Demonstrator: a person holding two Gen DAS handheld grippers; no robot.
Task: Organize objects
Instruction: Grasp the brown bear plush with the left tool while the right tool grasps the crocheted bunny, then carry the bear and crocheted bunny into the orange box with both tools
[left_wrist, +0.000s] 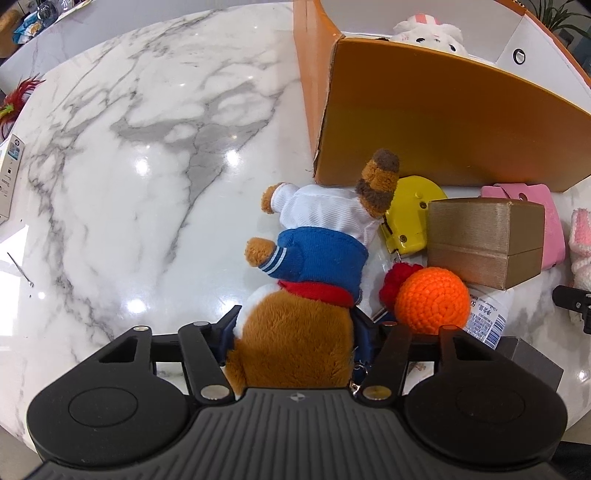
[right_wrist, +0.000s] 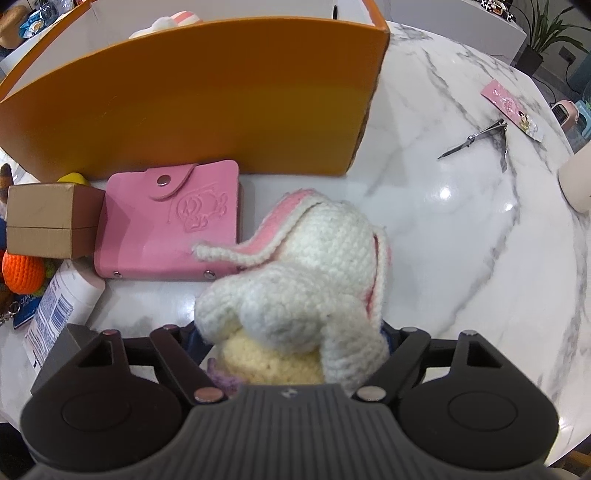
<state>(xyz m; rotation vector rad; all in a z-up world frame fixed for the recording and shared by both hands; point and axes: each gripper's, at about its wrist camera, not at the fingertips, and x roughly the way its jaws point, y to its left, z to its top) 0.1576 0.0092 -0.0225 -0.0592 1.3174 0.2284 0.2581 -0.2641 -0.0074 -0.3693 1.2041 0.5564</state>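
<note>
Left wrist view: the left gripper (left_wrist: 295, 332) is clamped on the brown head of a plush fox (left_wrist: 314, 266), which wears a blue jacket, red scarf and white trousers and lies stretched away from the jaws on the marble table (left_wrist: 129, 166), its striped tail touching a yellow tape measure (left_wrist: 410, 218). Just right of the fox lie an orange crochet ball (left_wrist: 432, 301), a brown cardboard box (left_wrist: 484, 240) and a white labelled bottle (left_wrist: 487, 321).

Right wrist view: the right gripper (right_wrist: 291, 339) has its jaws set around the body of a white crochet rabbit (right_wrist: 303, 273) with pink-lined ears; whether the pads press on it cannot be told. A pink snap wallet (right_wrist: 166, 221) lies just left of the rabbit, in front of the orange storage box (right_wrist: 203, 99).

Only the right view shows the nail clippers (right_wrist: 476, 138) and a pink card (right_wrist: 511, 109); only the left view shows the face of the white plush toy (left_wrist: 428, 33) inside the box
</note>
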